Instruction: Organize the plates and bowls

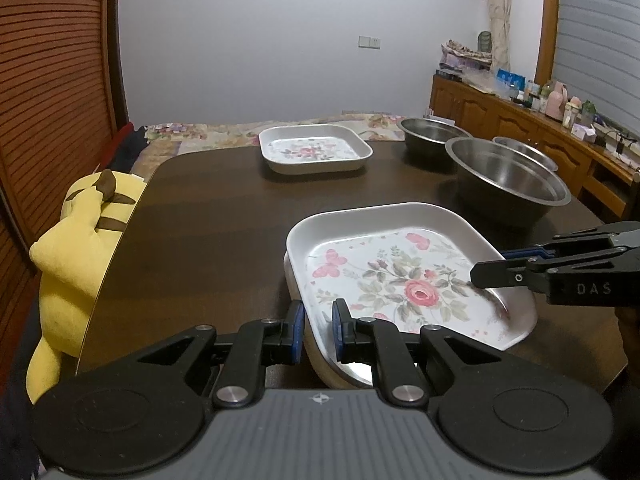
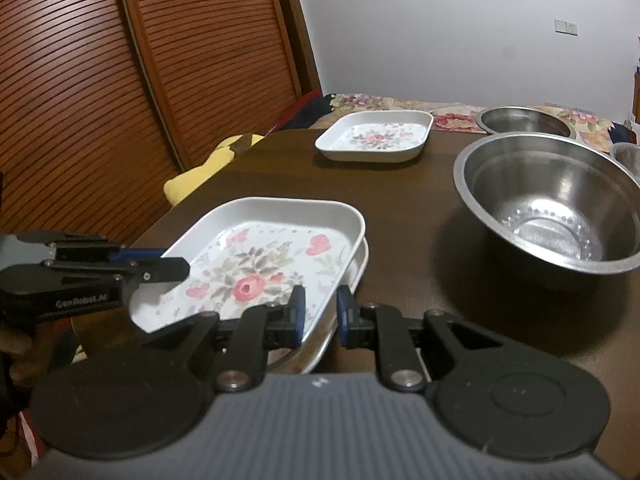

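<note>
A white square floral plate [image 1: 400,276] [image 2: 256,264] sits tilted on top of another plate [image 1: 340,368] [image 2: 320,344] at the near table edge. My left gripper [image 1: 319,330] straddles the top plate's near-left rim, jaws slightly apart around it. My right gripper [image 2: 320,314] straddles its opposite rim; it shows in the left wrist view [image 1: 492,270]. The left gripper shows in the right wrist view [image 2: 172,266]. A third floral plate [image 1: 314,148] [image 2: 376,136] lies at the far side. A large steel bowl [image 1: 508,180] [image 2: 552,208] stands to the right.
Two more steel bowls [image 1: 434,130] [image 1: 528,152] stand behind the large one on the dark wooden table [image 1: 216,216]. A yellow plush toy [image 1: 80,232] leans at the table's left edge. A wooden sideboard [image 1: 520,120] runs along the right wall.
</note>
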`<action>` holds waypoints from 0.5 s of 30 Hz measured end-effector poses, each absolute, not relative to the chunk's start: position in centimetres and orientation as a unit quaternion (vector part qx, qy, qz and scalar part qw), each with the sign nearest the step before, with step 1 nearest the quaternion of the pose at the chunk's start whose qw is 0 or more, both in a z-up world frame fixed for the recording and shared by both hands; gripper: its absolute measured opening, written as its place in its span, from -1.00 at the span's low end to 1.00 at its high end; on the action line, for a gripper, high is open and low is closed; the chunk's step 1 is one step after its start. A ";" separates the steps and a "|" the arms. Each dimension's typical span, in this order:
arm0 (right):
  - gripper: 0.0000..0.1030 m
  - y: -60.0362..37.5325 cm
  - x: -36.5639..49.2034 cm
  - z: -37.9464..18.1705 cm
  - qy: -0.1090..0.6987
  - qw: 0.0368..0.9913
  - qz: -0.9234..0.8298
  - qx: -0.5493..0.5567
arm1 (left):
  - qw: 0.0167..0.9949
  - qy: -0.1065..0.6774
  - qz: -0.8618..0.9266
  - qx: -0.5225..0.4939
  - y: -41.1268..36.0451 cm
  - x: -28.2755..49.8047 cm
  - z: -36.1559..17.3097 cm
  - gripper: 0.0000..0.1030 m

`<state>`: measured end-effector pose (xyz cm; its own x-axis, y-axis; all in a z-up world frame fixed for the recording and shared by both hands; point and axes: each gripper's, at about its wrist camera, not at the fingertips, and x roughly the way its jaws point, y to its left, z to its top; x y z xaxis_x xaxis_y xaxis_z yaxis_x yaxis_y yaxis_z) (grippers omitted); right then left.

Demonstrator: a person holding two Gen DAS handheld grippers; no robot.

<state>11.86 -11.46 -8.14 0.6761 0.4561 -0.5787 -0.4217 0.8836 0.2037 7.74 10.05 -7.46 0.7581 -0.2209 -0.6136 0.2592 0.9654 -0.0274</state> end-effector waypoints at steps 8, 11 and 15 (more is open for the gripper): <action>-0.63 -11.1 11.5 -8.2 0.312 0.920 0.238 0.018 | 0.939 0.321 -0.120 0.037 9.9 8.0 -8.0 -0.71; -0.63 -11.3 11.1 -8.5 0.301 0.924 0.236 0.027 | 0.940 0.319 -0.118 0.039 9.8 8.0 -8.2 -0.71; -0.63 -11.8 10.7 -9.1 0.287 0.927 0.235 0.052 | 0.940 0.319 -0.115 0.039 9.8 8.1 -8.4 -0.71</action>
